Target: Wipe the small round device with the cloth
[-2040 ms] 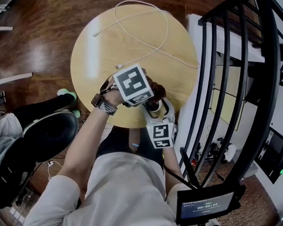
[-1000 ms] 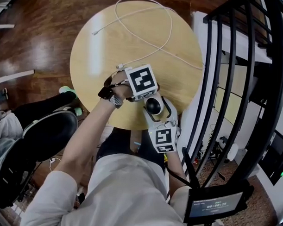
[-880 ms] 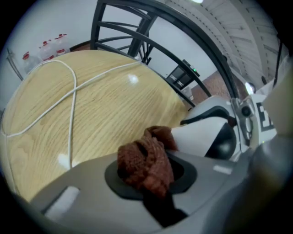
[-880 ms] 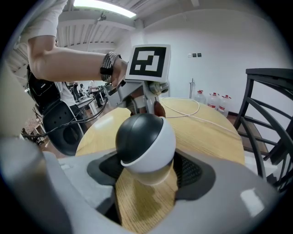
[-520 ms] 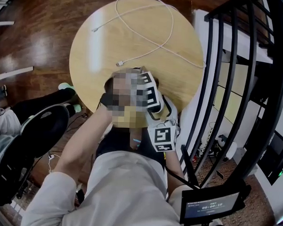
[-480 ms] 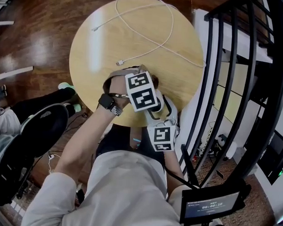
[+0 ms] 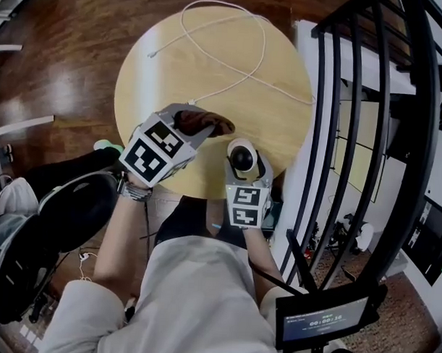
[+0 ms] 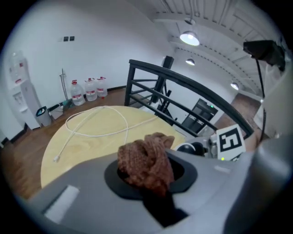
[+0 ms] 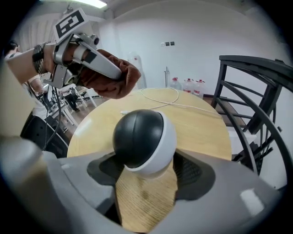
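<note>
Head view: crumpled brown cloth [image 7: 207, 122] near small round black-and-white device [image 7: 242, 156], centre frame.
Left gripper [image 7: 197, 126] clamps the cloth; right gripper [image 7: 243, 166] grips the device.

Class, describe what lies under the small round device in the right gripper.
Bare wooden table shows beneath the device, between the right gripper's jaws, which clamp its sides. The device's underside is hidden, so whether it touches the tabletop cannot be told.

A round table of light yellow wood [image 7: 159, 76] stands on a dark wooden floor [image 7: 59, 51]. On its far half a thin white cable [image 7: 262, 47] lies in a wide loop.
</note>
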`<state>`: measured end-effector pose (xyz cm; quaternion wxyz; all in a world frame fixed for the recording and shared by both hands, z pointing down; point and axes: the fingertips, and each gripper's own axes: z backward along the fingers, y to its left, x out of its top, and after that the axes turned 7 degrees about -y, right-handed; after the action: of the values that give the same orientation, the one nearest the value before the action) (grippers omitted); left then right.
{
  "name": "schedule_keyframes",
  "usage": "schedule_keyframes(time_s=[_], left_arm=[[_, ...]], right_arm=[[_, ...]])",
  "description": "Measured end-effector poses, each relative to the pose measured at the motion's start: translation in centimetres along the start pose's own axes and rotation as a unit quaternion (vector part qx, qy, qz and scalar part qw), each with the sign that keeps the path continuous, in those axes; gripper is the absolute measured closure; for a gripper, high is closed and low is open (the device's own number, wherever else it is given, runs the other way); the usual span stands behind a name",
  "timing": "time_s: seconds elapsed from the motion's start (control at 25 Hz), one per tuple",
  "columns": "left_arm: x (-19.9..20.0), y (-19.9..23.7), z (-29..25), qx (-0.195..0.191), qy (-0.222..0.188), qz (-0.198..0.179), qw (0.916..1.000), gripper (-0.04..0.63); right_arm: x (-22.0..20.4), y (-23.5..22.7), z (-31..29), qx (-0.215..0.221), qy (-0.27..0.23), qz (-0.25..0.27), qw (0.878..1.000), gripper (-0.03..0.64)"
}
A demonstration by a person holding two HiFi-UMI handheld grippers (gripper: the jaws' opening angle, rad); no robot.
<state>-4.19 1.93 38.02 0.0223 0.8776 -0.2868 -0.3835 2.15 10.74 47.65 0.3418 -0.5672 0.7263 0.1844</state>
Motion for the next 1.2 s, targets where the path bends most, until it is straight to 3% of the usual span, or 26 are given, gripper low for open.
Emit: schedule_keyframes(time_s=[0.32,0.6,0.72,0.84,0.92,1.0,1.2], left_arm=[[-0.3,-2.7,-0.4,-0.053,-0.009,0.032,0.9981,0.511],[-0.7,-2.9,-0.6,-0.076,0.001,0.057,0.9955,0.511],[-0.9,-4.2,-0.5,-0.119,0.016,0.059,0.9911,0.511],[0.0,-5.1,-0.3,-0.18,0.017,0.061,0.9816,0.511],[0.9,-5.8,-0.4,-0.215,0.02,0.059,0.9746,0.511],[1.5,-6.5,-0.7,-0.234,0.028,0.053,0.9704,0.511],[0.5,-7.8,-1.8,-0.272,0.074,0.05,0.9581,0.511]], right_arm=[[0.0,-0.2,-0.4,0.082,0.001,0.078,0.994,0.29],[-0.1,0.3,-0.1,0.183,0.007,0.198,0.963,0.29],[-0.2,0.9,0.2,0.219,0.013,0.232,0.948,0.29],[0.0,1.5,-0.1,0.25,0.021,0.251,0.935,0.29],[0.2,1.6,-0.1,0.249,0.028,0.24,0.938,0.287],[0.0,1.5,0.2,0.229,0.032,0.216,0.949,0.284],[-1.0,1.2,1.2,0.166,0.033,0.097,0.981,0.284]])
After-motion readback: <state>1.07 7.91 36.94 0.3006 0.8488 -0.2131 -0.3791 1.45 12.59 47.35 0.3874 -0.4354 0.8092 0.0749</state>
